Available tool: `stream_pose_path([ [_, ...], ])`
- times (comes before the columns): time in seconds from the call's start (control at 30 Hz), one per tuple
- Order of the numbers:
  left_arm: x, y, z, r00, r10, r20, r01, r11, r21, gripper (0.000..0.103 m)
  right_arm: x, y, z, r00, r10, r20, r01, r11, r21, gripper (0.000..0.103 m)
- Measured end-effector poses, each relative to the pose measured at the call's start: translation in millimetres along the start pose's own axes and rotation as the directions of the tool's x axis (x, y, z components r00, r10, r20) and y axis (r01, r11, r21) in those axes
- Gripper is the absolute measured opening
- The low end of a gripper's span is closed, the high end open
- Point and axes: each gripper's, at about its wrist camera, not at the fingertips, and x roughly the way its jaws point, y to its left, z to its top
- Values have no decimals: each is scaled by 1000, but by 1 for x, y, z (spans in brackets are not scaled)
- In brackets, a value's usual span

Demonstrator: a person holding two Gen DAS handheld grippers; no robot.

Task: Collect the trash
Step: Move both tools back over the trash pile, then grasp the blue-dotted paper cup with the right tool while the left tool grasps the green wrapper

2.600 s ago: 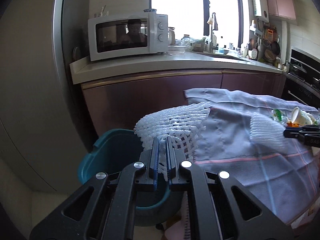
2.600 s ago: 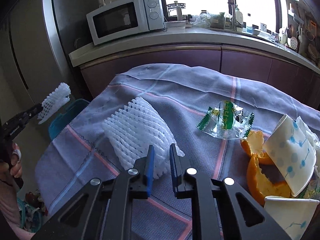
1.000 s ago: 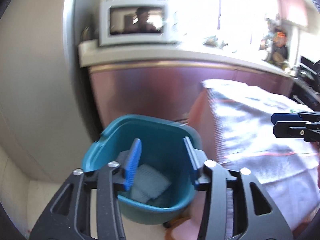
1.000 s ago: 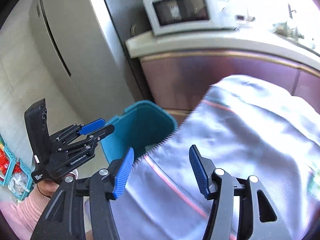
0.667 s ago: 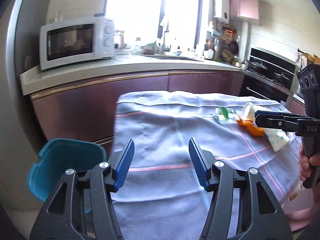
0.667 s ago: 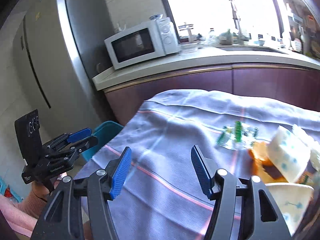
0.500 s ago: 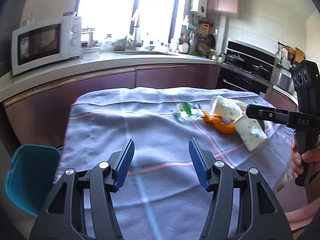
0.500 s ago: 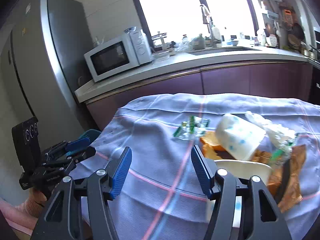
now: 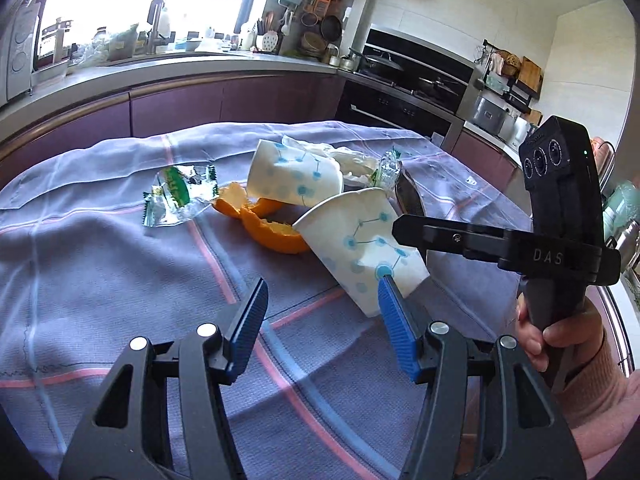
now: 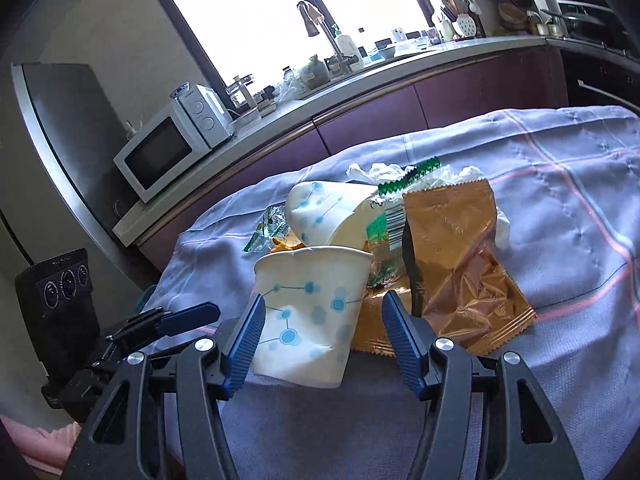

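Changes since earlier frames: both views now face the trash pile on the bench; the teal plastic bin, which took the white foam nets, is out of the left wrist view, and no net remains on the cloth. The left claw [image 9: 322, 294], seen clamped on a net in the earliest frame, has just been opening its jaws and stands wide with nothing between the blue pads. The right claw [image 10: 322, 314] keeps its wide spread.

Items on the lilac checked cloth with pink lines [image 9: 100, 272] covering the bench:
- white paper cup with blue dot-and-line print, on its side [image 9: 360, 248], lying between the right claw's pads; whether the pads press it cannot be told
- second white paper cup of the same print, on its side behind it [image 9: 294, 178]
- orange peel halves [image 9: 268, 226], between the cups and the wrapper
- clear plastic wrapper with green print [image 9: 178, 198], lettering unreadable
- crumpled gold foil snack bag [image 10: 456, 256], just right of the near cup; text unreadable
- green-and-white packet with a barcode [image 10: 390, 216], tucked behind the bag

Legible writing: "DAS" in pale letters on the right claw's black body [image 9: 548, 257]
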Motion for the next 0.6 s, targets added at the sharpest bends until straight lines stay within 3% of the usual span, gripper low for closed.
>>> stream_pose_path([
  [0.2,6,0,3,999,-15,-38,14,1000,-20,57,14,2,-4,993,107,-38,-106,994,30,52],
  [0.3,6,5,3,999,-25,-44,23,999,-47,57,16,4,-5,992,115,-42,-114,993,21,52],
  [0.6,-10,20,25,998,66,15,-65,998,-15,57,22,-2,-3,994,98,-55,-97,995,22,53],
])
